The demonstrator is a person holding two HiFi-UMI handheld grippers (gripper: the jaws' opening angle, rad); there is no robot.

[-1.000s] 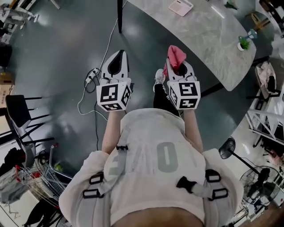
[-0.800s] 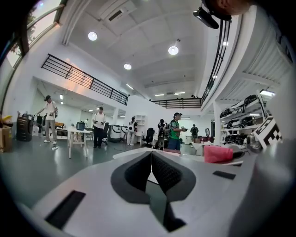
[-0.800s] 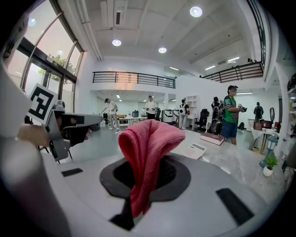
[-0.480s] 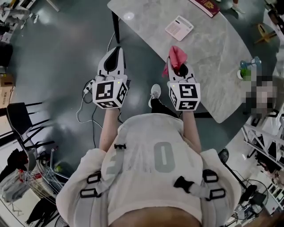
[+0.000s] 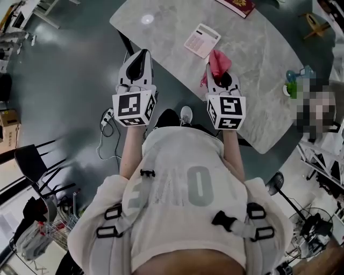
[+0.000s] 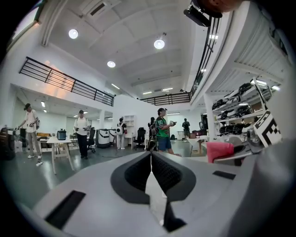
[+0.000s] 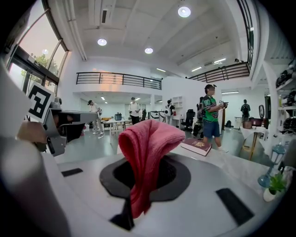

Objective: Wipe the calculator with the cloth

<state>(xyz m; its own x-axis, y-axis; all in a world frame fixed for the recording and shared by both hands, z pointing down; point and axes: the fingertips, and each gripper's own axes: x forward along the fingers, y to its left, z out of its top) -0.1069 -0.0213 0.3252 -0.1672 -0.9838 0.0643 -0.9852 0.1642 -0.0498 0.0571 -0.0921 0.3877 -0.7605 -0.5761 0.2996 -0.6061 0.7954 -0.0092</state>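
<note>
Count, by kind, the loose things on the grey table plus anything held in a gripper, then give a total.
Calculator: 1
Red book: 1
Pink cloth, held: 1
Potted plant: 1
Blue bottle-like object: 1
Total: 5

pink cloth (image 5: 217, 63), white calculator (image 5: 202, 40), grey marbled table (image 5: 263, 64)

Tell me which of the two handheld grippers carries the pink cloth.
The right gripper: its jaws clamp the pink cloth, while the left gripper has its jaws shut on nothing.
</note>
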